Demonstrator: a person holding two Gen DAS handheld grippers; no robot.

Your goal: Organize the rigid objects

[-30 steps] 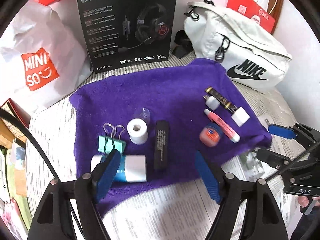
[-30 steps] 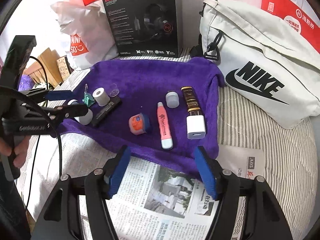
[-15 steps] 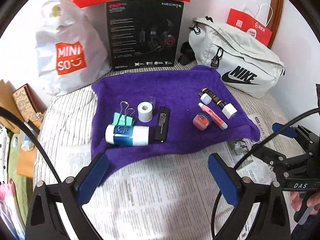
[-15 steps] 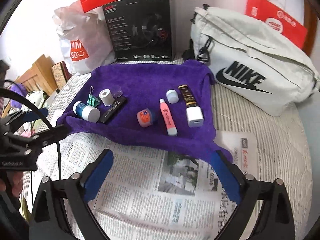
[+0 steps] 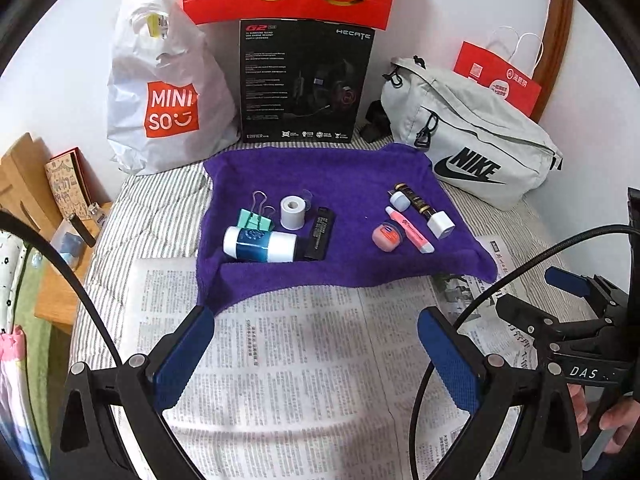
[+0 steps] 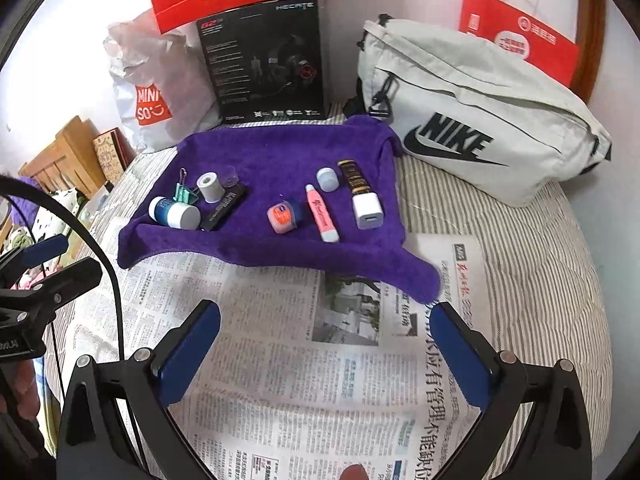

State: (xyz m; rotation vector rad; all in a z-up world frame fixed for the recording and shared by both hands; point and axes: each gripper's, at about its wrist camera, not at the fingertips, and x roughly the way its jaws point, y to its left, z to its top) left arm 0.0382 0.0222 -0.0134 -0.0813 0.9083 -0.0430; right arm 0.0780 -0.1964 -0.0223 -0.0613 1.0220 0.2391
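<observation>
We see the left gripper (image 5: 316,336) wide open, empty, over newspaper (image 5: 304,364); the right gripper (image 6: 326,334) is opening, nothing between its jaws; the small objects lie far ahead on the purple towel (image 5: 344,176): bottle (image 5: 260,245) left, charger (image 6: 368,210) right.

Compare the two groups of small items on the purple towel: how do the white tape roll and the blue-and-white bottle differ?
The white tape roll stands on end; the blue-and-white bottle lies on its side. The roll is plain white and short; the bottle is longer, with a blue middle band. Both are cylinders in the left group on the purple towel.
</observation>
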